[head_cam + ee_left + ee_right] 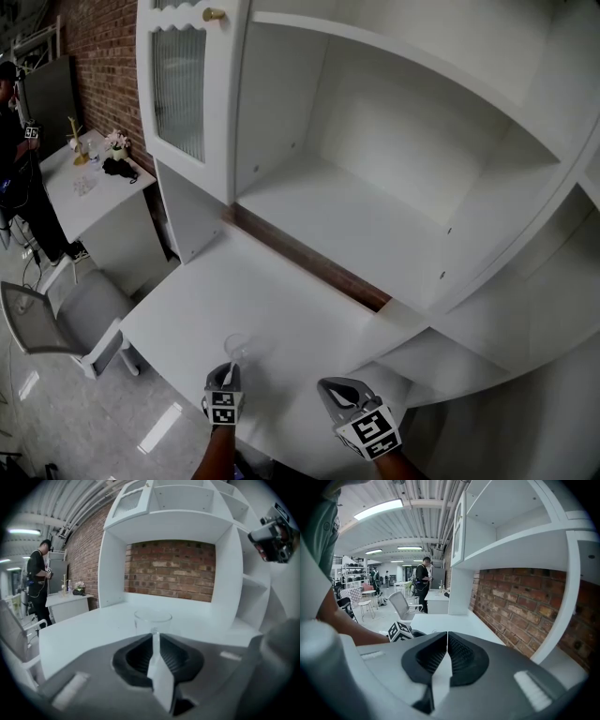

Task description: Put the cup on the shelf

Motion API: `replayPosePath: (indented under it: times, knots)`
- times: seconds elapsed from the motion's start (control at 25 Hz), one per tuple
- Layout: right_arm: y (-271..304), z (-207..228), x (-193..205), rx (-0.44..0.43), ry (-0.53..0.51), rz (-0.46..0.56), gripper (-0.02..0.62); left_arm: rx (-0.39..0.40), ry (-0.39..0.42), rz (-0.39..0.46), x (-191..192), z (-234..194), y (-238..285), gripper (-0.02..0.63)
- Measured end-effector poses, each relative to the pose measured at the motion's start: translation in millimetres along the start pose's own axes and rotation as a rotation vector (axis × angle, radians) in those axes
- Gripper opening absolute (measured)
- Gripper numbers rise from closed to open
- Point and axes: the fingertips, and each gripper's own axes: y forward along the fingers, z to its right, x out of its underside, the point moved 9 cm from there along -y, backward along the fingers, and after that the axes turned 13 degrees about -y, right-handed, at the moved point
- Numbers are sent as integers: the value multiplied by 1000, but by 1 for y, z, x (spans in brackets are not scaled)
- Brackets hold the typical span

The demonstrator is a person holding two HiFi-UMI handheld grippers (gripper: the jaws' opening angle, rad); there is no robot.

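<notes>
A clear glass cup point(239, 349) stands on the white counter point(272, 300) near its front edge. My left gripper point(228, 373) reaches it from the near side. In the left gripper view the cup point(153, 619) is straight ahead, and the left gripper point(153, 637) has its jaws pinched together on the cup's near wall. My right gripper point(339, 389) hovers to the right of the cup, apart from it. The right gripper point(447, 637) is shut with nothing in it. The open white shelf point(356, 225) lies beyond the counter, bare.
A cabinet door with ribbed glass point(178, 80) stands left of the shelf, and smaller side shelves point(525, 309) sit on the right. A grey chair point(56, 319), a small white table point(89, 187) and a person point(14, 141) are at far left. A brick wall point(171, 569) backs the counter.
</notes>
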Motion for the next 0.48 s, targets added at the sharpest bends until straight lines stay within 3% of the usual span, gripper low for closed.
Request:
replayPosePath:
  times: [0.48]
  knots:
    - [2, -11, -12, -2, 6, 21, 11, 51, -5, 38, -24, -15, -26, 40]
